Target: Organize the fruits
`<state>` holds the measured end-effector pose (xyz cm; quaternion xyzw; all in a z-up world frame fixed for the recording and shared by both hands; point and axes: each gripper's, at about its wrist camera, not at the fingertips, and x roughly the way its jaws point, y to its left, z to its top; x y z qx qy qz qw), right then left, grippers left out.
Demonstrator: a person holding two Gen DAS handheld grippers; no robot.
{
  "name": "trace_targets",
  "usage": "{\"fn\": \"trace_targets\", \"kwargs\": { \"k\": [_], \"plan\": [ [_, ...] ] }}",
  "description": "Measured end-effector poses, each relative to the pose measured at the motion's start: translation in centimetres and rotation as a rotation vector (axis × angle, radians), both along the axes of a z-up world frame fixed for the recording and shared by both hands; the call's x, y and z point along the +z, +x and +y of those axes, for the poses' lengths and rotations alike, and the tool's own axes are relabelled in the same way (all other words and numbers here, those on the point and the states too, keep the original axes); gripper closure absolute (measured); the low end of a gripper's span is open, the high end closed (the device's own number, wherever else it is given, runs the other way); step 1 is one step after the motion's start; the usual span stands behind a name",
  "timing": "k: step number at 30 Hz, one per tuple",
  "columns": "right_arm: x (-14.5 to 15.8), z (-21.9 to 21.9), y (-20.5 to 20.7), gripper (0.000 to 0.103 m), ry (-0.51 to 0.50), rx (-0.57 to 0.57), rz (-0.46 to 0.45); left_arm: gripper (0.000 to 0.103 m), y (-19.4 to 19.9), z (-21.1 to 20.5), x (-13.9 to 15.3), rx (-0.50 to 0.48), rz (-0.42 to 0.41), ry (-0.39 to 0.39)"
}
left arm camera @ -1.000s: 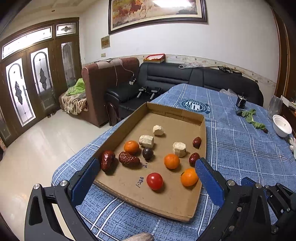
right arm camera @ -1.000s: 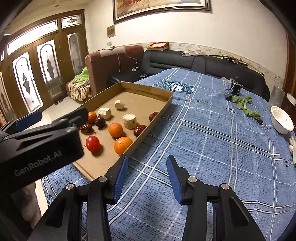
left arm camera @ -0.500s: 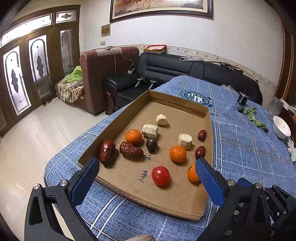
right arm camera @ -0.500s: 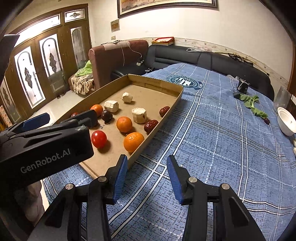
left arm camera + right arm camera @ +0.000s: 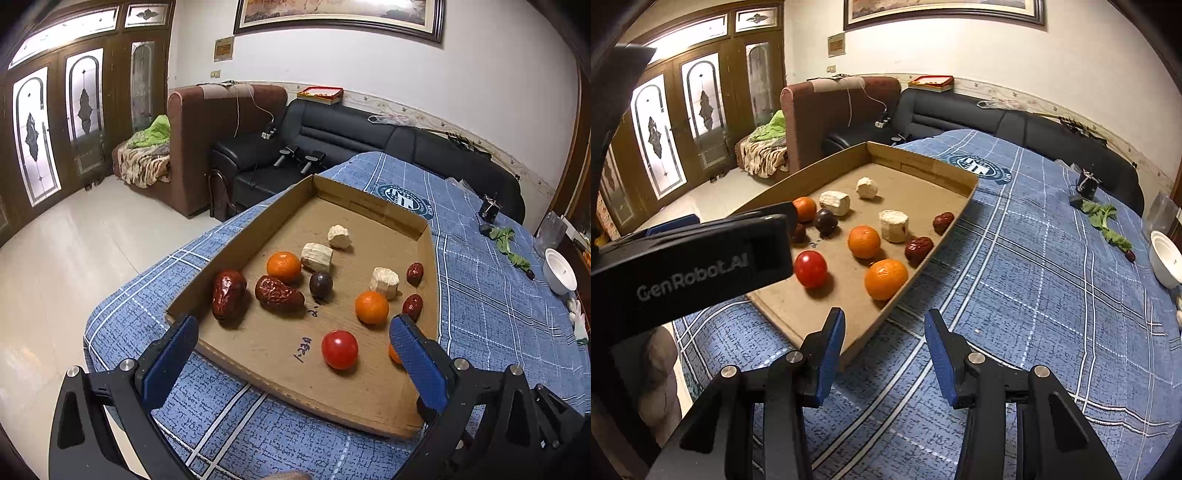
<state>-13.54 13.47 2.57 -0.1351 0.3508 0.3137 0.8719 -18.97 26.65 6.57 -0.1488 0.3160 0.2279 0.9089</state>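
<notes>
A shallow cardboard tray (image 5: 236, 254) (image 5: 945, 225) lies on a blue plaid cloth. In it are a red tomato (image 5: 339, 349) (image 5: 810, 268), three oranges (image 5: 283, 266) (image 5: 371, 307) (image 5: 885, 278), several wrinkled red dates (image 5: 228, 294) (image 5: 918, 247), a dark round fruit (image 5: 320, 284) and three pale chunks (image 5: 384, 282). My left gripper (image 5: 293, 341) hangs open over the tray's near edge, with the tomato just inside its right finger and nothing touched. My right gripper (image 5: 884, 330) stands open at the tray's near right corner, with nothing between its fingers.
At the cloth's far right are a white bowl (image 5: 559, 270) (image 5: 1165, 260), green leaves (image 5: 1106, 221) and a small dark clip (image 5: 1084, 186). Sofas stand beyond the table. The table edge drops to a tiled floor (image 5: 74, 251) on the left. The left gripper's body (image 5: 690, 254) fills the right view's left side.
Both grippers have drifted towards the tray, which now looks nearer and larger. The nearest orange has slid behind the left gripper's right finger. Neither gripper's jaws have changed.
</notes>
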Motion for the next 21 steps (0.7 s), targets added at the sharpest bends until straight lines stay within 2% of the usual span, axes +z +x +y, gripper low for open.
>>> {"fn": "trace_targets", "kwargs": {
  "k": [13,21],
  "plan": [
    [-0.3,1.4,-1.0,0.053,-0.016,0.046,-0.009,0.0,-0.7,0.7,0.4,0.027,0.004,-0.004],
    [0.2,0.4,-1.1,0.053,0.018,0.05,-0.003,0.0,-0.8,-1.1,1.5,0.023,0.005,0.049]
  ]
}}
